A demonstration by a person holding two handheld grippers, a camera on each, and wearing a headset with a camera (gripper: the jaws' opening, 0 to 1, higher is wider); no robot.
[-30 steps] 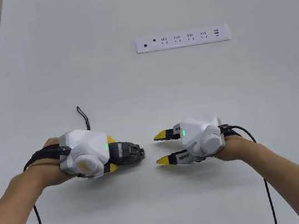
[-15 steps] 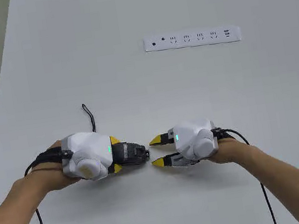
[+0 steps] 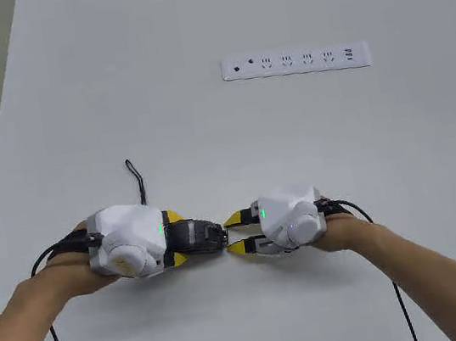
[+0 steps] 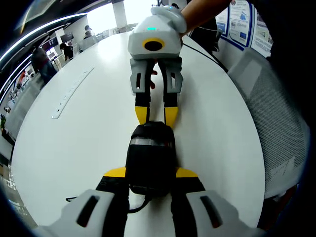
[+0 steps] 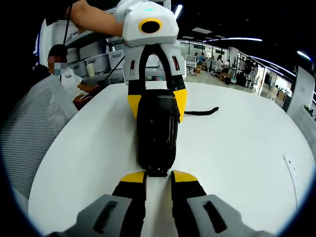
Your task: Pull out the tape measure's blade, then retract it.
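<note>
A black tape measure (image 3: 201, 234) lies on the white table (image 3: 204, 123), and my left gripper (image 3: 175, 238) is shut on its body. In the left gripper view the case (image 4: 150, 155) sits clamped between the yellow-tipped jaws of the left gripper (image 4: 150, 173). My right gripper (image 3: 234, 234) faces it from the right, open, with its yellow tips on either side of the case's front end. In the right gripper view the small tab at the front of the tape measure (image 5: 157, 131) lies between the tips of the right gripper (image 5: 158, 177). No blade is drawn out.
A white power strip (image 3: 296, 62) lies farther back on the table. A thin black strap (image 3: 134, 174) trails from the tape measure behind my left gripper. Cables run back from both grippers. Chairs and people stand beyond the table's edge.
My right gripper has moved left, up to the tape measure's front end, and its jaws have narrowed slightly. The left gripper keeps its hold on the case.
</note>
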